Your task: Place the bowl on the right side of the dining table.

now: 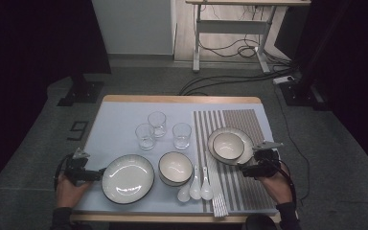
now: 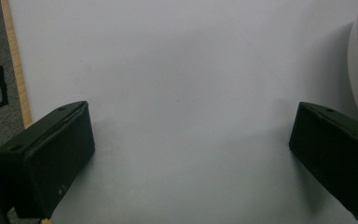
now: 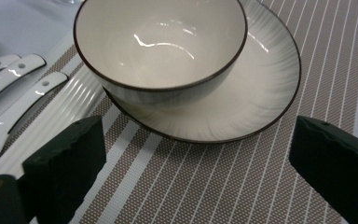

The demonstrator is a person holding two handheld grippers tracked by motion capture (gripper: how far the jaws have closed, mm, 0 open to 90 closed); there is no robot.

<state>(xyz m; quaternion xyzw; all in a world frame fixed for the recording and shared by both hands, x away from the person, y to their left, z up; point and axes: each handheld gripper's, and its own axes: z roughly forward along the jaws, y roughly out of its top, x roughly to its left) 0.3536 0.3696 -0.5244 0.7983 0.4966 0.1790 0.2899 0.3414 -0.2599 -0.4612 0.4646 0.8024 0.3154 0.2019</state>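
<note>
My right gripper (image 3: 193,158) gapes empty just short of the bowl (image 3: 161,44) stacked on its plate (image 3: 261,88) on the striped mat (image 3: 205,186), my left gripper (image 2: 191,154) open too; glazed, slippery, breakable, so I'd pinch the plate's near rim.

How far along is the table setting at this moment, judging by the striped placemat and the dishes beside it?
Done: a white dark-rimmed bowl sits on a matching white plate on the striped placemat. In hand: nothing; the right gripper is open just short of that plate, and the left gripper is open beside the large plate. Left: the stacked bowls, three white spoons and three clear glasses look unplaced.
</note>
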